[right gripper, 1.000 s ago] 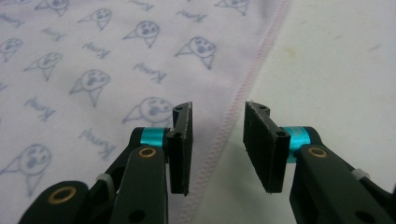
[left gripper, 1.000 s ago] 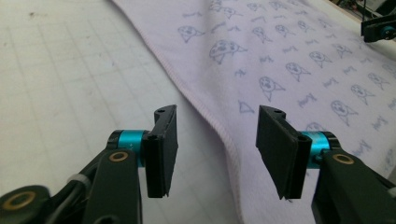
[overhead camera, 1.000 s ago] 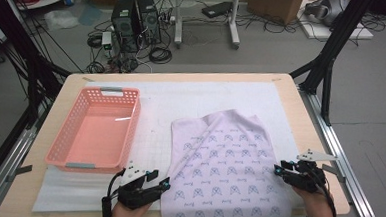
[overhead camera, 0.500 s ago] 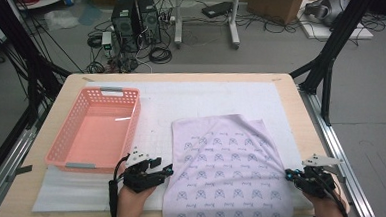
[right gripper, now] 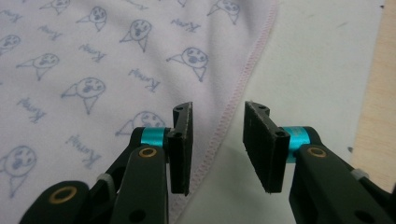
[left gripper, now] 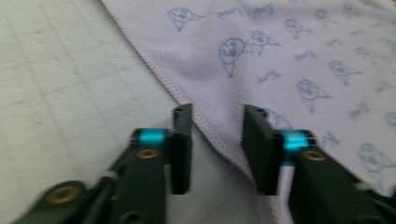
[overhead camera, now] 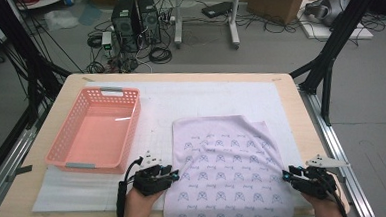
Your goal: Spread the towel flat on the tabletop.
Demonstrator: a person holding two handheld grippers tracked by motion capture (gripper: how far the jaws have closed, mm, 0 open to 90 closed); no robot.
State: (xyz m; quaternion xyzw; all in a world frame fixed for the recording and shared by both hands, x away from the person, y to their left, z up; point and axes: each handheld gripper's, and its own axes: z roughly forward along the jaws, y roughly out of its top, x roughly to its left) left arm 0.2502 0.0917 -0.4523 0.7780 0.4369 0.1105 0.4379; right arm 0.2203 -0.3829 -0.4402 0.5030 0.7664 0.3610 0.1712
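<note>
Both jaws gaping astride the cloth [overhead camera: 229,171] hem – left hand-held gripper [left gripper: 217,147] just narrowing, right hand-held gripper [right gripper: 217,144] just widening, neither pinching; I'd bite both edges evenly before lifting.

Two black grippers are seen, the left gripper [overhead camera: 173,175] and the right gripper [overhead camera: 286,175], each with flat rectangular jaws, turquoise collars and brass-coloured screws. A grey three-cornered plate [overhead camera: 327,161] is mounted on the right one. A black cable [overhead camera: 121,197] is trailed from the left one.
</note>
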